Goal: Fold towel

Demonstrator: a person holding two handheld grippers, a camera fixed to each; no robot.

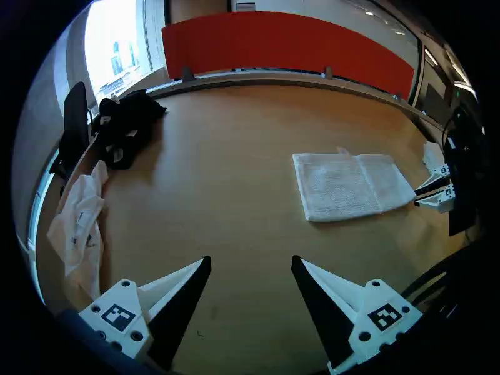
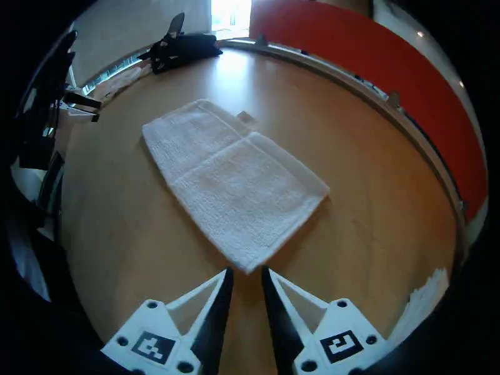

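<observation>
A white towel (image 2: 234,181) lies folded flat on the wooden table (image 1: 231,187), on its right-hand half in the left gripper view and well in from the far edge. One fold overlaps the other, leaving a seam across the middle. A small tag (image 2: 245,117) sticks out from the towel's far edge, and any writing on it is too small to read.

The right gripper (image 2: 245,278) sits low at the towel's near corner. Its fingers stand a narrow way apart with bare table showing between them, and the corner's point lies right at their tips, not pinched. The left gripper view shows this same gripper at the towel's right edge.

The left gripper (image 1: 250,275) hovers over bare table near its front edge, well apart from the towel, fingers spread wide and holding nothing. Each finger of both grippers carries a square black-and-white marker (image 1: 119,315).

A red partition (image 1: 287,44) runs along the table's far edge. By the far left corner lies a heap of black bags (image 1: 128,125). A white plastic bag (image 1: 81,219) droops over the left edge, its dark print too small to read. A black chair (image 1: 75,122) stands beyond that edge.
</observation>
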